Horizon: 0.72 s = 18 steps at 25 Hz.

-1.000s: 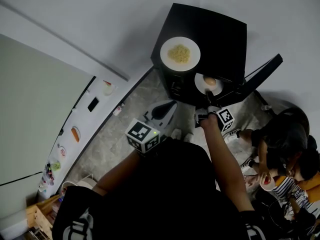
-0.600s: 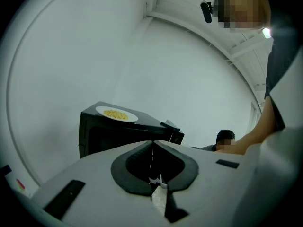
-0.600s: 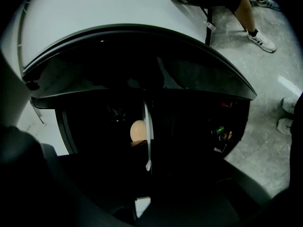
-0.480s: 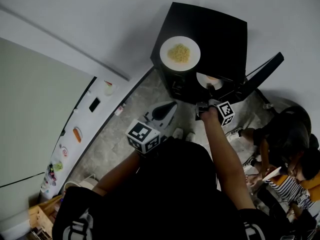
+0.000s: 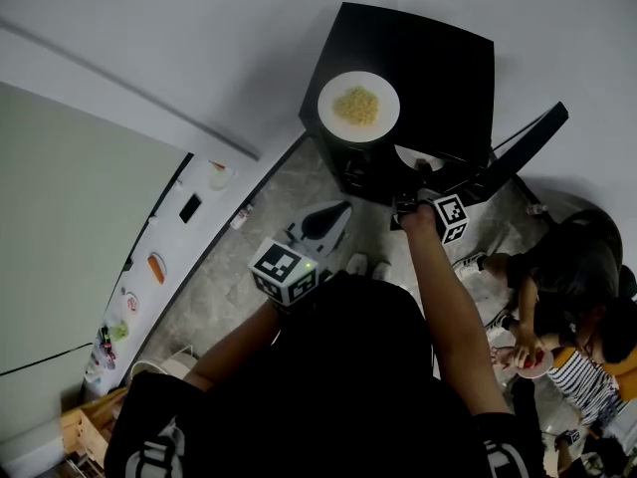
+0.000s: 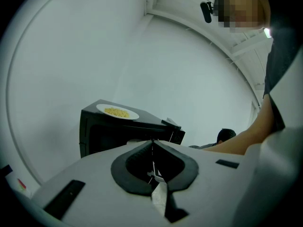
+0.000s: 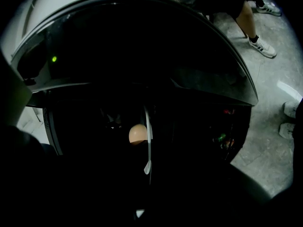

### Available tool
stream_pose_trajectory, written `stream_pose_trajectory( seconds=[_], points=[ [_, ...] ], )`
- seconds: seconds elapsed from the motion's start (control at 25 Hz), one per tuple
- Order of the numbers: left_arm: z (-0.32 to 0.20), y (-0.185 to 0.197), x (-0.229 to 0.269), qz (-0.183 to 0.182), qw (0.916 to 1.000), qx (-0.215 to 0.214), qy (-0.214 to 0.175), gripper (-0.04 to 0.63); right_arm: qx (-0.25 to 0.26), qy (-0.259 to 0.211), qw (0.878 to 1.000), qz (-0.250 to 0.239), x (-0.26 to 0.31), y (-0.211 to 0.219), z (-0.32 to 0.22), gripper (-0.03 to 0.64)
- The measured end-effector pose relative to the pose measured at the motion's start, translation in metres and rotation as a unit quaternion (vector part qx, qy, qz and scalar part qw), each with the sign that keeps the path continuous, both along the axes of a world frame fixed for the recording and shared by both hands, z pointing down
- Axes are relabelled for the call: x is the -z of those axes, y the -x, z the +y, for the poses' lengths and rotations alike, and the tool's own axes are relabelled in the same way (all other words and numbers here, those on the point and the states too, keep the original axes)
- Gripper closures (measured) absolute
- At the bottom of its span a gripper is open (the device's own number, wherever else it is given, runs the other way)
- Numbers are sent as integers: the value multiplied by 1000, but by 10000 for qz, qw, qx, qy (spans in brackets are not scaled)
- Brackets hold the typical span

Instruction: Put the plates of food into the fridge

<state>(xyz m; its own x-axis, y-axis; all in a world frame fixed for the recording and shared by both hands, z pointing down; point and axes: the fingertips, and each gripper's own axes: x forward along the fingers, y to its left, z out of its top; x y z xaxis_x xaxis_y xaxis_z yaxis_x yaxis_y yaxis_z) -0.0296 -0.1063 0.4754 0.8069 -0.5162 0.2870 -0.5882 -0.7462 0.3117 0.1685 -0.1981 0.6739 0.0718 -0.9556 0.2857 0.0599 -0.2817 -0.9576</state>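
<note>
The left gripper [image 6: 152, 149] hangs clenched and empty, nearest the person, well short of the small black cube fridge [image 5: 438, 58]. The right gripper [image 5: 422, 179] grasps the rim of a white round plate [image 5: 413, 155] carrying a tan round food [image 7: 137, 133], partly inside the fridge's open front. Farther on, a white plate of yellow food [image 5: 358, 106] lies on the fridge's top.

You are standing on a grey mottled stone floor [image 5: 224, 287], facing a plain pale wall [image 5: 199, 38] that is taking soft, even light. At your left a long white ledge [image 5: 179, 242] is running beside a dull green panel [image 5: 60, 227] and carrying small items. A wooden crate [image 5: 76, 432] is sitting at its near end. White ceiling beams [image 6: 189, 6] are showing overhead in the left gripper view.
</note>
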Motion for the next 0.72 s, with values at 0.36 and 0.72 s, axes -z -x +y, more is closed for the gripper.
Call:
stream_pose_trajectory(
  seconds=[0.36,0.72],
  points=[
    [-5,-2,-4,64,9999,47,113,571,-50,24,9999,92,-2,-7,-12,583],
    [-7,-1,-4,8,9999,80,93,571,-84,-71,9998,190,-1,-9,-21,583]
  ],
)
